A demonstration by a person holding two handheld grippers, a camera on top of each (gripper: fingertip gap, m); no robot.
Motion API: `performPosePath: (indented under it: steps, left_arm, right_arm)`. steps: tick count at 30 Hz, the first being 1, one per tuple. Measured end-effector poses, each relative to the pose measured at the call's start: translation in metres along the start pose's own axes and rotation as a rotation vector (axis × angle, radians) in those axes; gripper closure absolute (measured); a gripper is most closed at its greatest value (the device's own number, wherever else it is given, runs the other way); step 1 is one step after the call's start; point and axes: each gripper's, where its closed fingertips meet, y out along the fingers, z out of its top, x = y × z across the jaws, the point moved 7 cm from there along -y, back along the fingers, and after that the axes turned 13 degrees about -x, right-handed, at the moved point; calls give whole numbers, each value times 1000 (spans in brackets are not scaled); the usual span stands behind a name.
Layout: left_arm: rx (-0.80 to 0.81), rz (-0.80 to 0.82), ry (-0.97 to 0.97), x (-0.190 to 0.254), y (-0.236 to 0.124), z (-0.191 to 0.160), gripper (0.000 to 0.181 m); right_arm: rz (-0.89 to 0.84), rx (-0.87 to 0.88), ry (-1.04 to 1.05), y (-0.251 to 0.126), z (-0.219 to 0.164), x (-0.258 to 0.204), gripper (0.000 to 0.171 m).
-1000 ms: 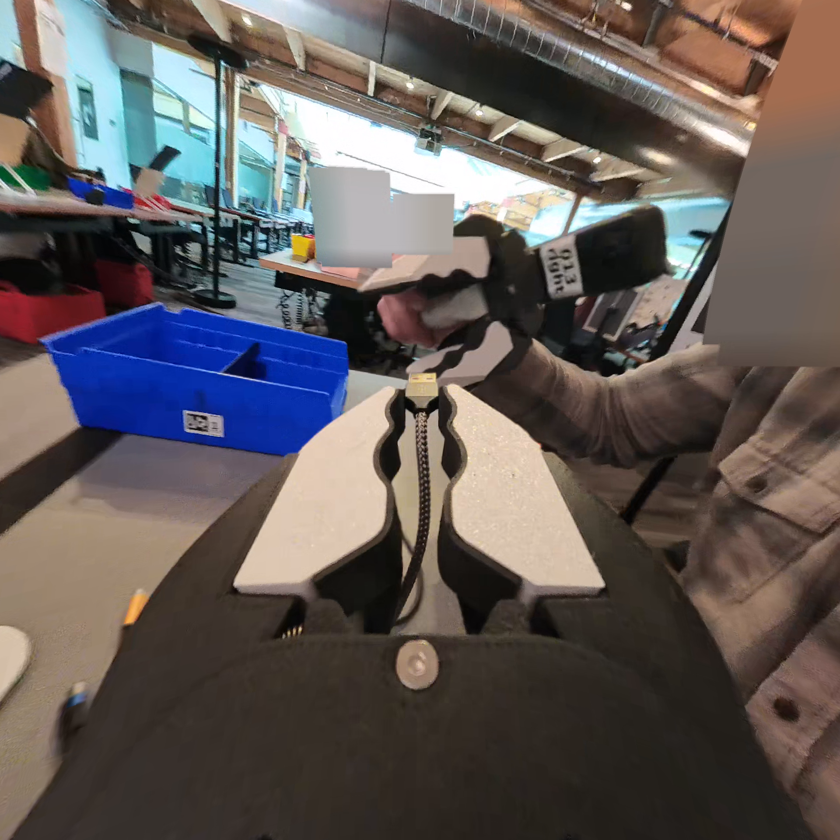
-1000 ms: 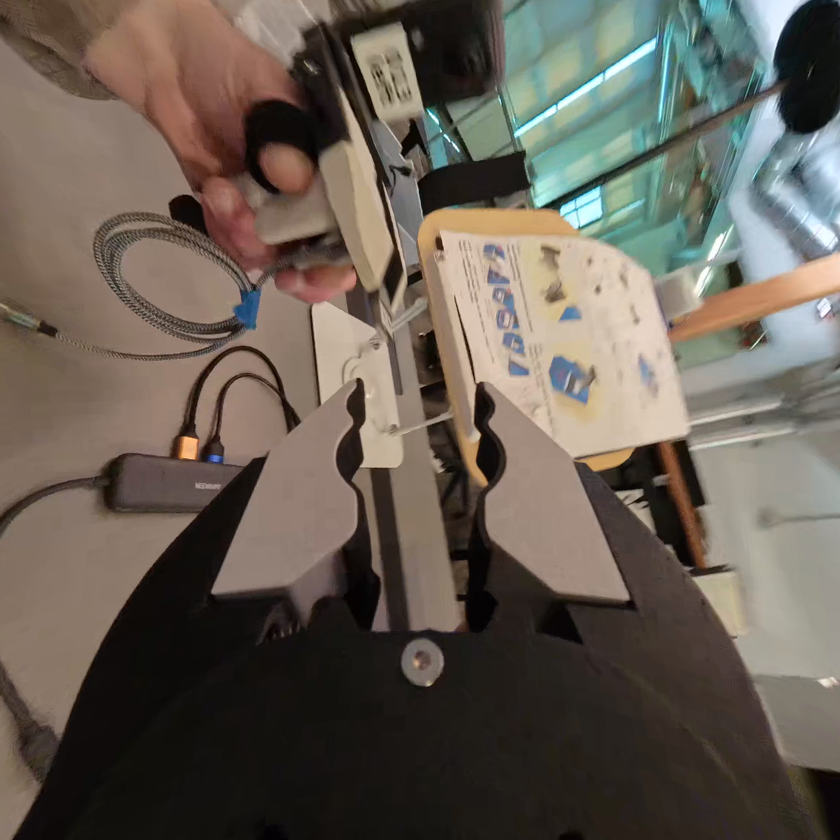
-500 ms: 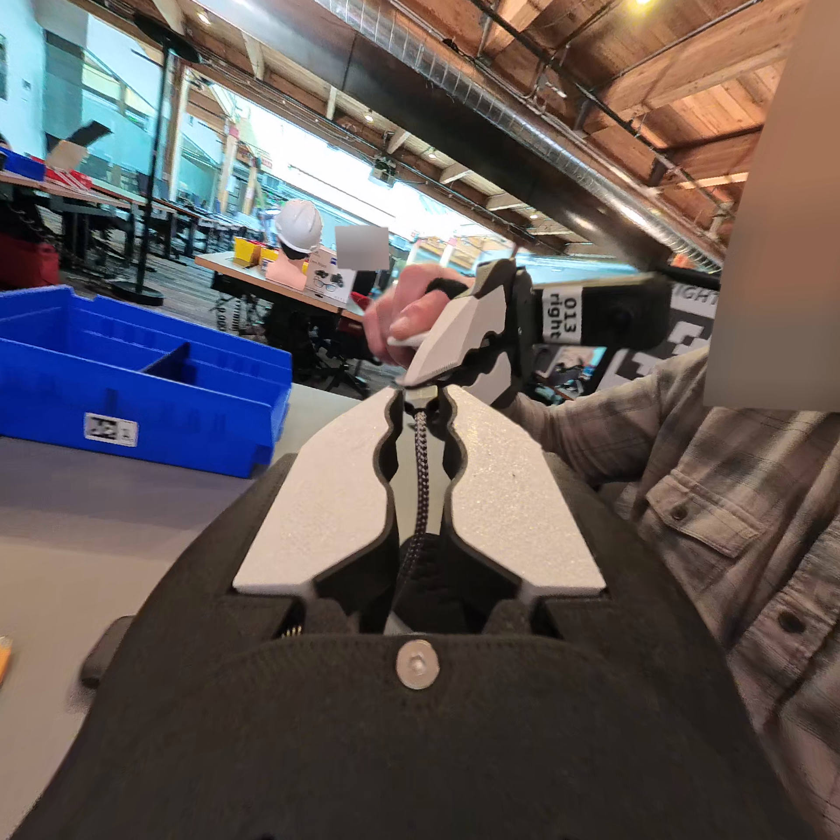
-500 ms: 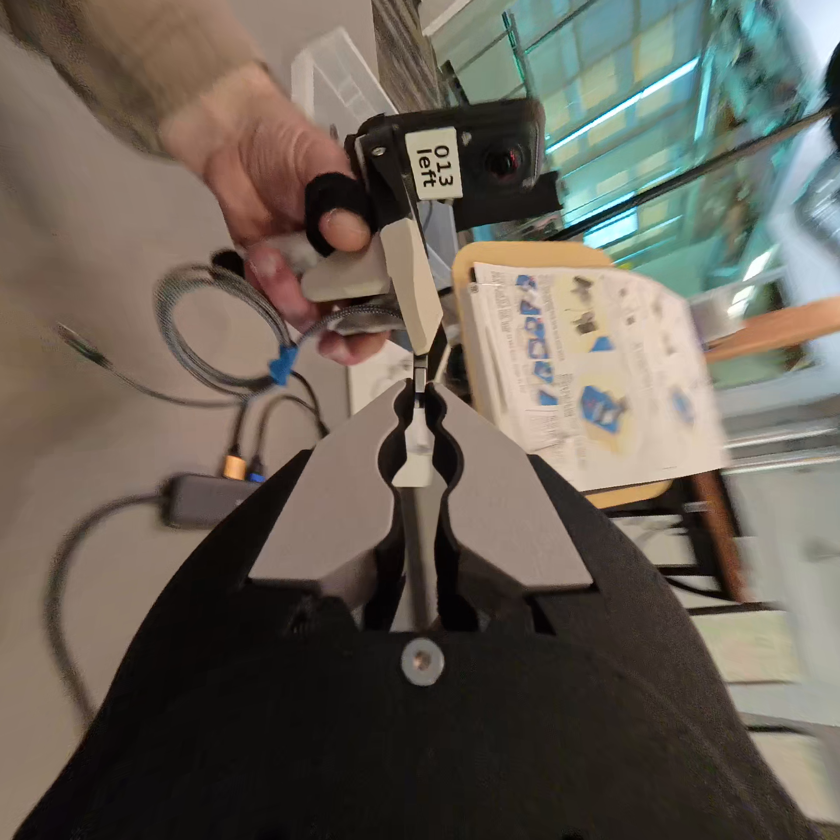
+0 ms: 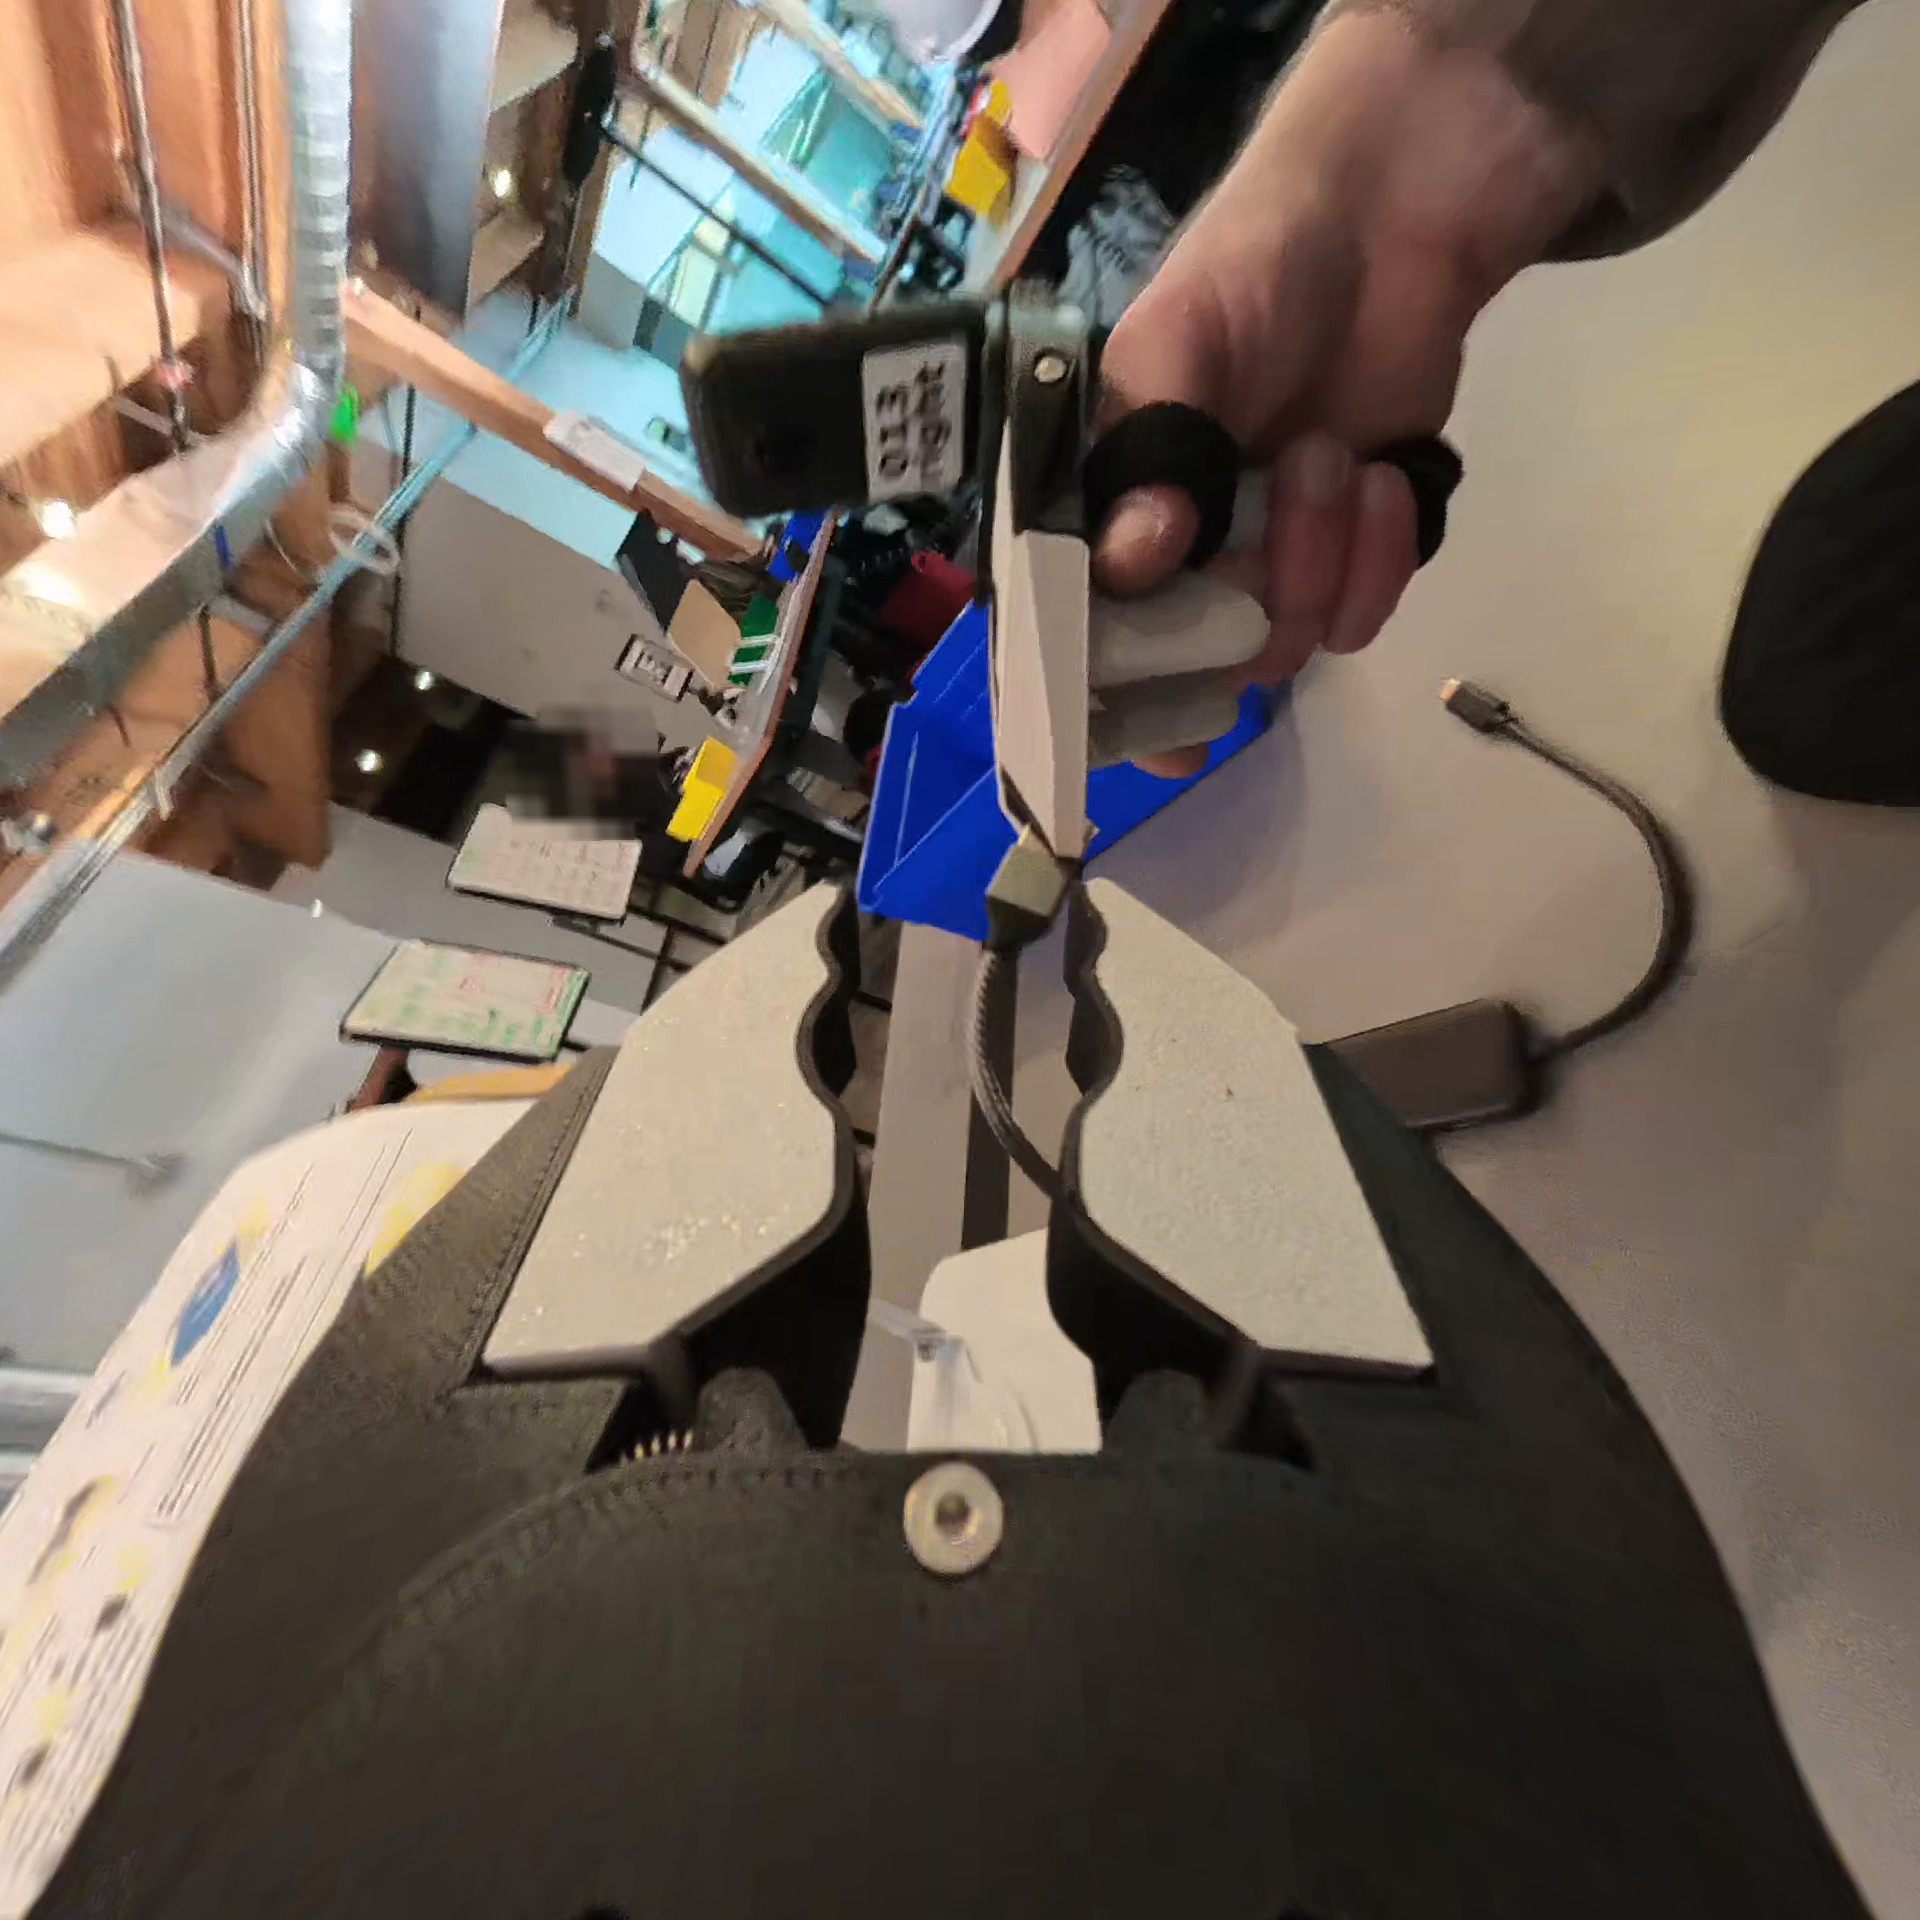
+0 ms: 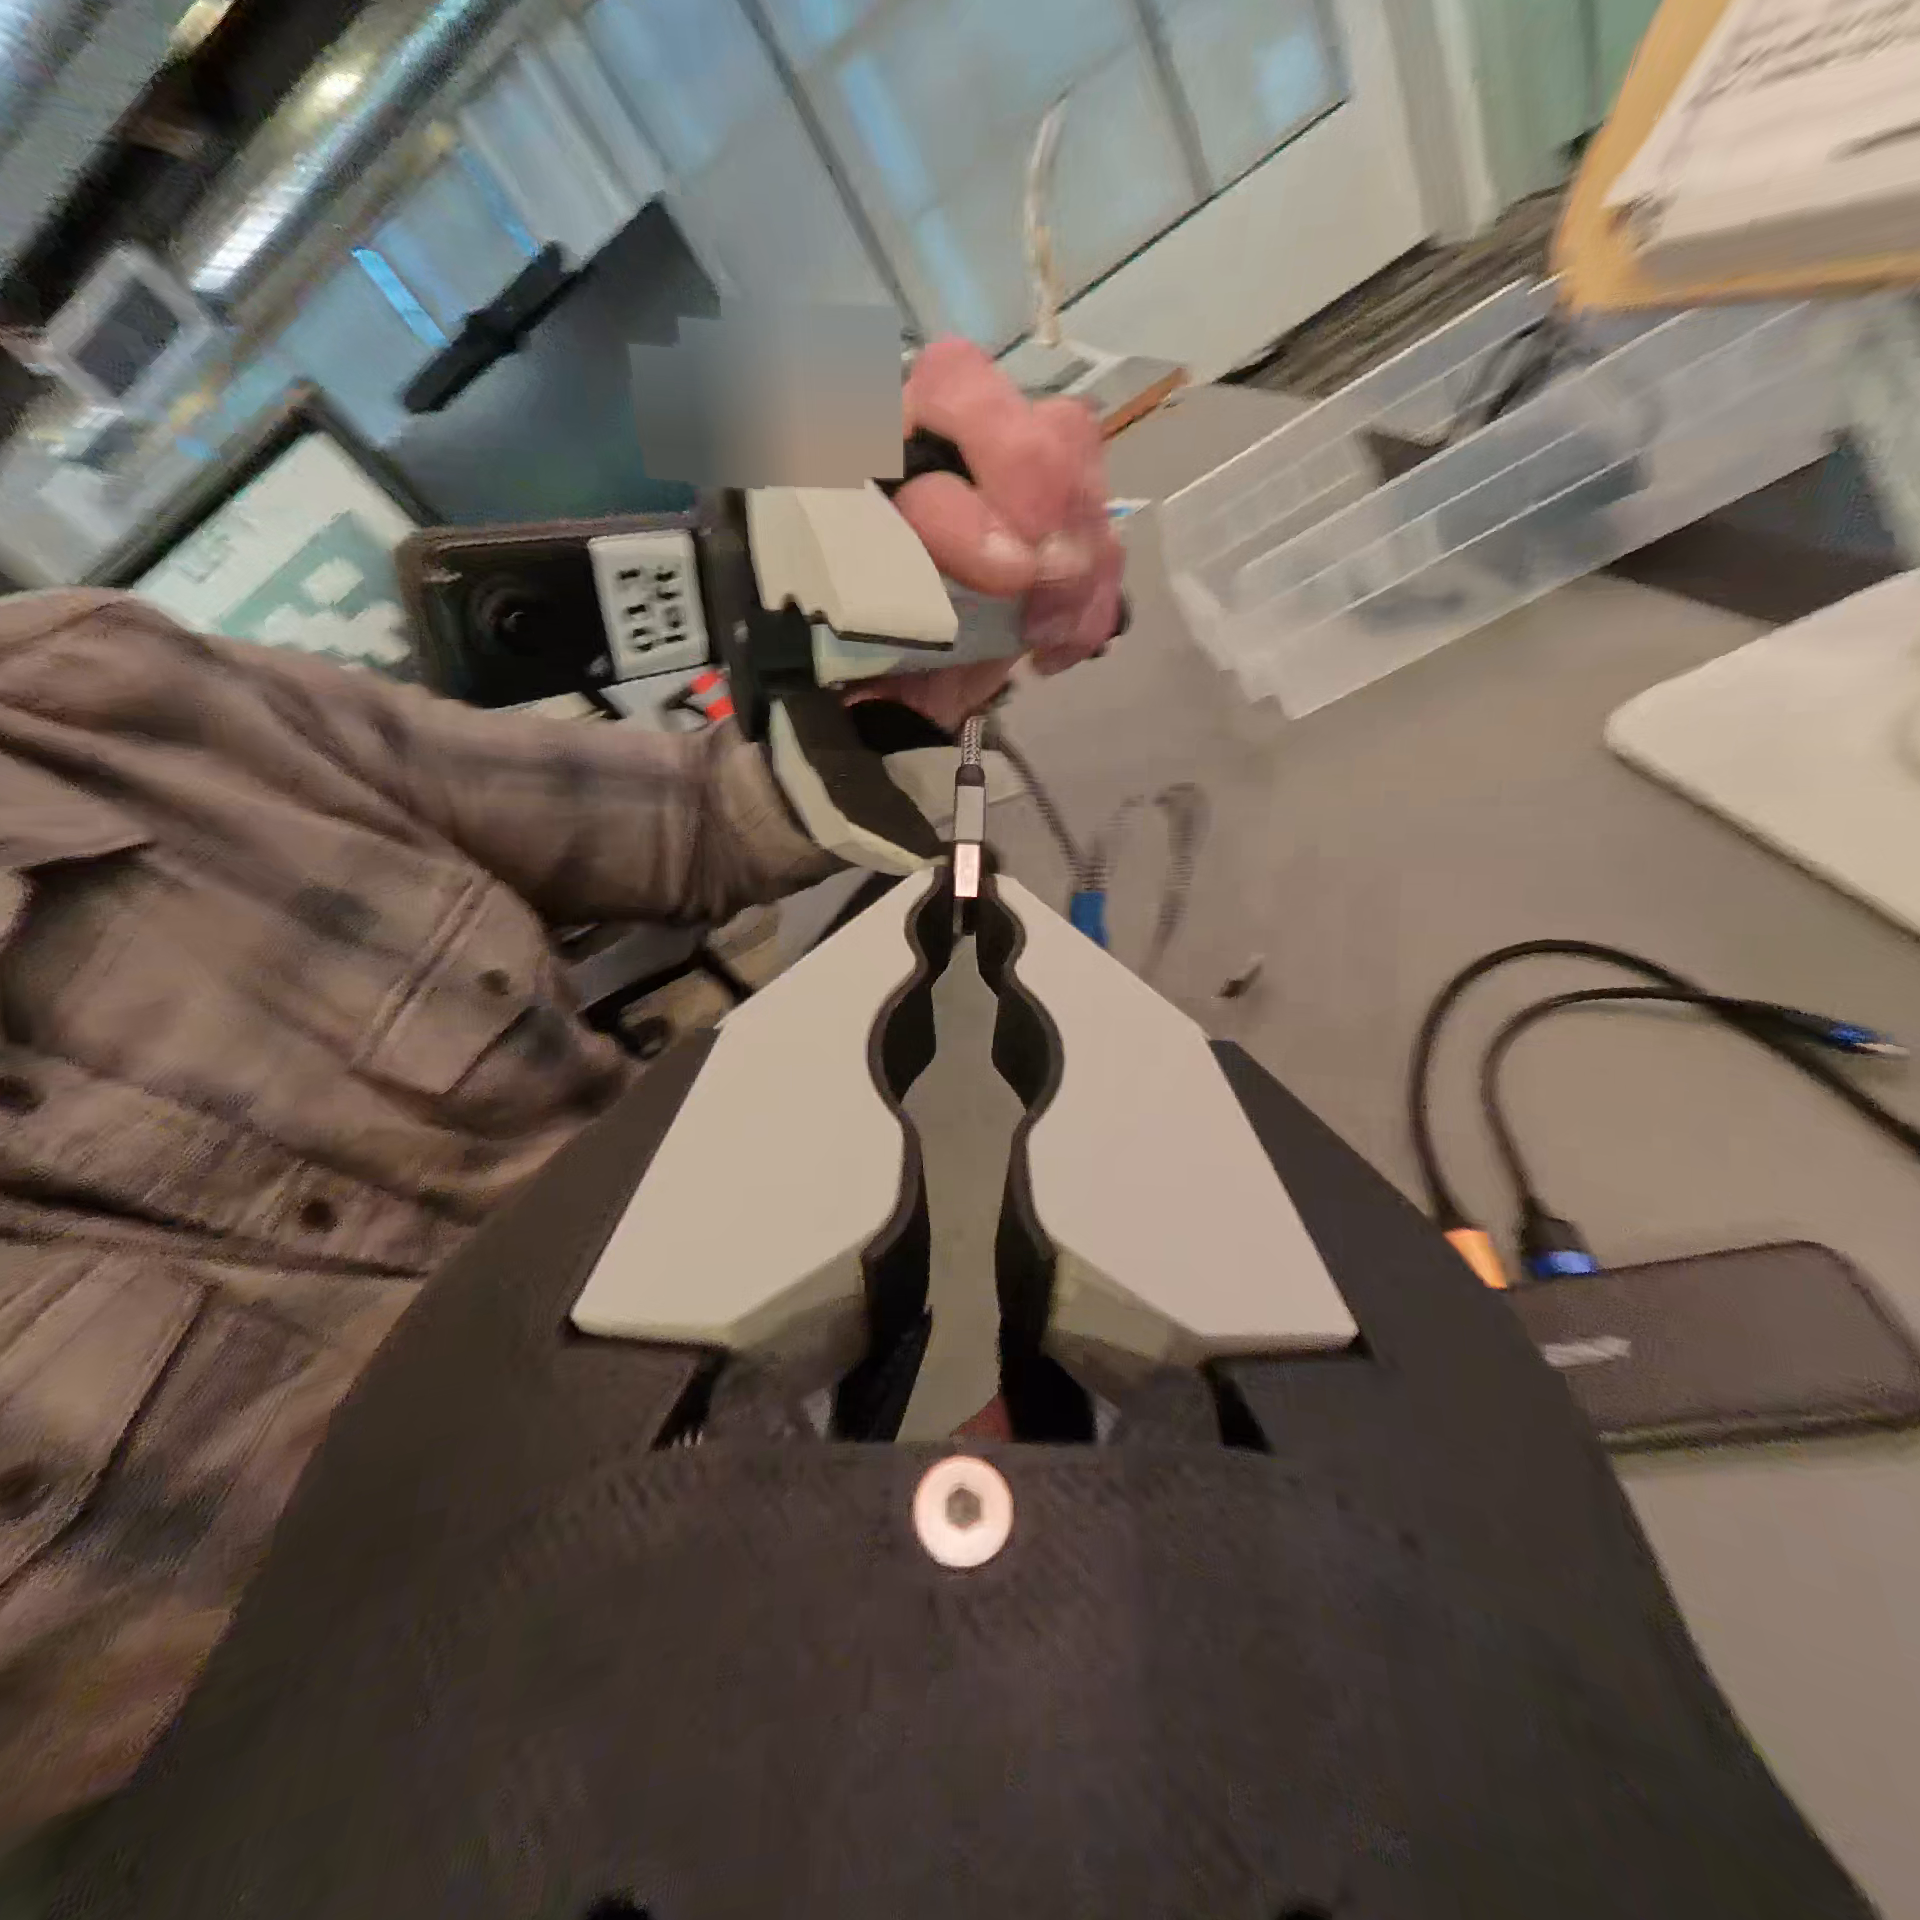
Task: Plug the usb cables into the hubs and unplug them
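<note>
The right hand-held gripper [image 6: 961, 899] was pinching the metal plug [image 6: 965, 868] of the braided usb cable [image 5: 992, 1049] at its very tips, the plug's long axis running straight out toward twelve o'clock. The left hand-held gripper [image 5: 961, 914] stood spread, its jaws apart on either side of the braid, which ran loose between them up to the plug at one o'clock; so the cable looked handed over to the right. The dark hub [image 6: 1714, 1340] lay flat on the grey tabletop [image 6: 1455, 831] at four o'clock from the right gripper, well apart, with an orange [image 6: 1475, 1252] and a blue connector [image 6: 1553, 1259] already seated. I judged the right hand nearer; the plug needed swinging down to line up with a free port.
</note>
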Motion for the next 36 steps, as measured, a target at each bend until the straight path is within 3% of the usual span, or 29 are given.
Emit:
performPosePath:
  steps: [7,15,36]
  left_arm:
    - [26,-140,127,30,1,9,154]
    - [63,-148,167,41,-4,13,165]
    - [133,-175,80,49,-10,18,167]
  right_arm:
    - [199,-70,12,18,-19,-4,169]
    - [302,-101,23,19,-25,-6,169]
    - [388,-146,-5,17,-30,-14,169]
